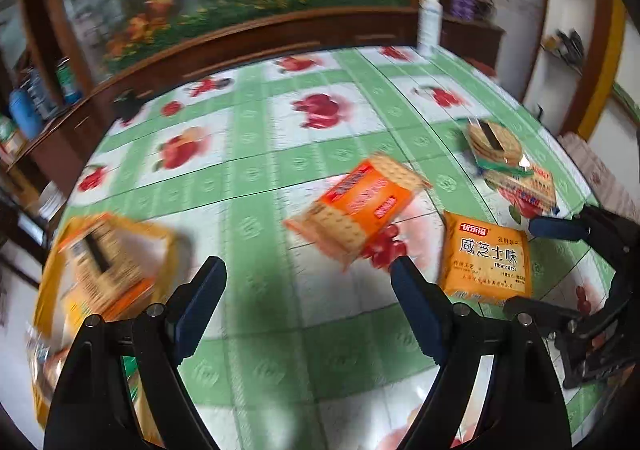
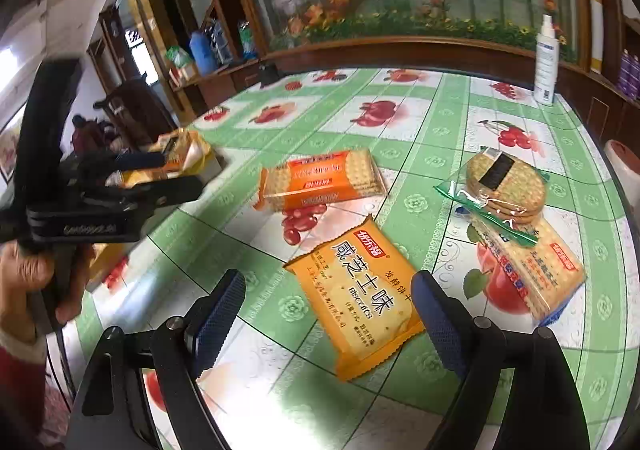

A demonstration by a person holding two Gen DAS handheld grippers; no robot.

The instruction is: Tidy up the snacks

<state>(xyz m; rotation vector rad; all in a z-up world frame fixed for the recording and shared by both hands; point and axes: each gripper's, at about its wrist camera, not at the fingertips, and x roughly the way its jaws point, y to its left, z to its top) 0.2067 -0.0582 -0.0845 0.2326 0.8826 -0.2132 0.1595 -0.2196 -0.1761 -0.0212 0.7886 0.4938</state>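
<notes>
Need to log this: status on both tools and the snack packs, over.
Left tool open, empty. Right tool open, over yellow biscuit pack. Orange cracker pack loose mid-table. Nothing blocking.

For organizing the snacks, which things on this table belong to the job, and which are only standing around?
Belong to the job:
yellow cheese biscuit pack
orange cracker pack
round biscuit pack
cracker pack under it
yellow box at the left

Only standing around:
white spray bottle
bottles on the shelf
</notes>
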